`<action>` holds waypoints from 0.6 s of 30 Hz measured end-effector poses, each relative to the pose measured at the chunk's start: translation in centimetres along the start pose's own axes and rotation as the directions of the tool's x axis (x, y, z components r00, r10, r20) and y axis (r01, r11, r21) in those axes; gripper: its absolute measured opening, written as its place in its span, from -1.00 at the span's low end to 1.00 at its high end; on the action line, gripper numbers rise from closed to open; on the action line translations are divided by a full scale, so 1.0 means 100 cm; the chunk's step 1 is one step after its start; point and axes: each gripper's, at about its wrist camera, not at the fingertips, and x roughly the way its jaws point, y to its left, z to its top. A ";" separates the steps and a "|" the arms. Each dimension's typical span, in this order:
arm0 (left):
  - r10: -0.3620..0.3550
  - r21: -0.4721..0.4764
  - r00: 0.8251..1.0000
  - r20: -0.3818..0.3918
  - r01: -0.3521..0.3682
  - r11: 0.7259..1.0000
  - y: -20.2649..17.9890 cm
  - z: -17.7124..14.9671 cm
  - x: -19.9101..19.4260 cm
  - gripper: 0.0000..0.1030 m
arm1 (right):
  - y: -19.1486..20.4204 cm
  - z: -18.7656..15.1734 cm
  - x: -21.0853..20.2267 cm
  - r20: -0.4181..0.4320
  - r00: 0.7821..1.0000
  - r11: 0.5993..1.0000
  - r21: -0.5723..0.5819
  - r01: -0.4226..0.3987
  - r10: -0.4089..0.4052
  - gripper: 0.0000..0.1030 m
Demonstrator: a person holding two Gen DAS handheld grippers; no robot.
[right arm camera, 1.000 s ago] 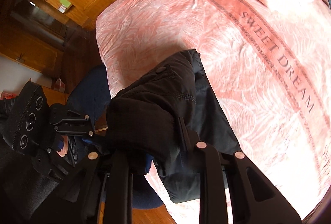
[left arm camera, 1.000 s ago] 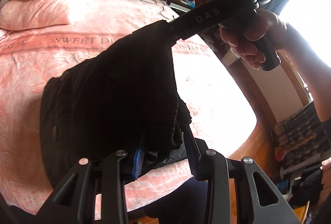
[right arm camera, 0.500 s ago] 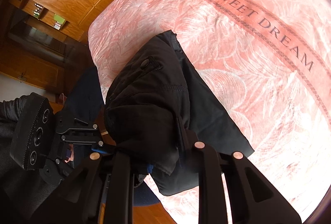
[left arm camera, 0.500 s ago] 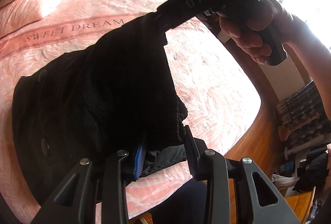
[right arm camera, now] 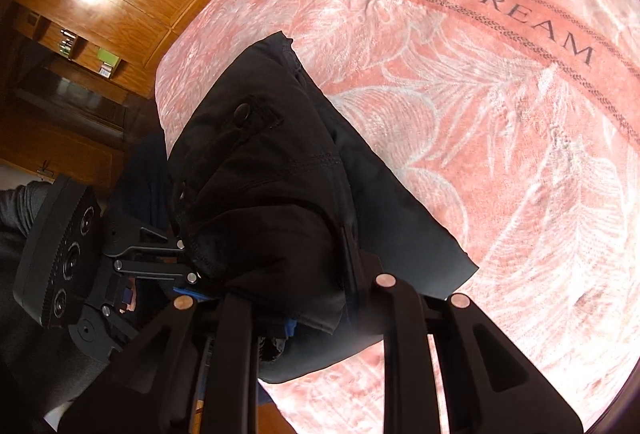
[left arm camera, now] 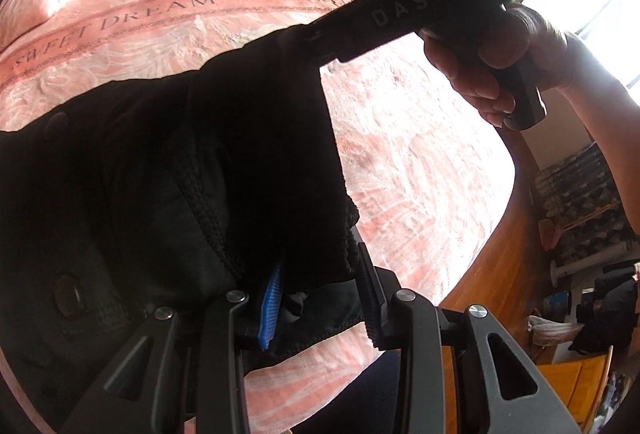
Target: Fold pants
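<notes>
The left hand-held black gripper (left arm camera: 320,298) is clamped on a bunched edge of the black fabric pants (left arm camera: 168,185); the right black gripper (right arm camera: 304,298) is pinched on another bunch. The pants are held partly draped over the pink leaf-patterned bedspread (right arm camera: 480,137). No containers are seen.
</notes>
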 end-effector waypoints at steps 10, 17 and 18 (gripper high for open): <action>-0.068 -0.028 0.998 -0.011 0.068 0.997 0.016 0.000 -0.012 -0.19 | -0.016 -0.026 -0.043 0.079 0.979 0.982 0.008 0.190 -0.190 0.25; -0.214 -0.010 0.971 0.109 0.216 0.976 0.023 -0.011 -0.082 0.67 | 0.023 -0.050 -0.089 0.369 0.919 0.980 0.185 0.072 -0.137 -0.28; -0.198 -0.027 0.969 0.144 0.204 0.979 0.036 -0.012 -0.096 0.70 | 0.034 -0.050 -0.082 0.387 0.913 0.982 0.182 0.059 -0.127 -0.36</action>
